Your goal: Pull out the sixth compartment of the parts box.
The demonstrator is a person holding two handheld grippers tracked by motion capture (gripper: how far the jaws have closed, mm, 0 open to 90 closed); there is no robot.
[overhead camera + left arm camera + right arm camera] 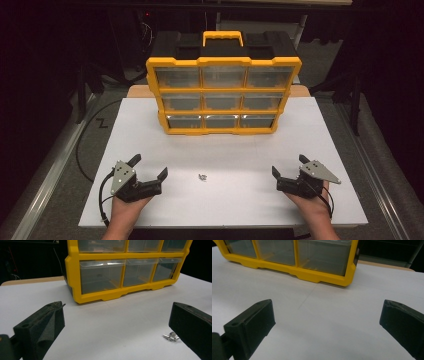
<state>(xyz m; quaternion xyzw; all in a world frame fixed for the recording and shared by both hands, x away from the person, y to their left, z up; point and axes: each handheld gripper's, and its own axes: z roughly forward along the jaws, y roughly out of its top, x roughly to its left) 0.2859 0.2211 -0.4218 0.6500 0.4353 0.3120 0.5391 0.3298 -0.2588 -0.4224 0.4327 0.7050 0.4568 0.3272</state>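
Observation:
A yellow and black organizer (223,92) with clear drawers stands upright at the far middle of the white table (150,135). A small metal wing screw (202,177) lies on the table between my two grippers. My left gripper (149,167) rests near the front left, open and empty. In the left gripper view the screw (171,336) lies just beside the right jaw, and the organizer (75,277) stands ahead. My right gripper (289,166) rests at the front right, open and empty; its view has the organizer's lower right corner (348,275) ahead.
The organizer's yellow carry handle (222,36) rises at its top. A black cable (82,145) runs along the floor left of the table. A metal rail (45,200) borders the left side. Dark surroundings lie beyond the table.

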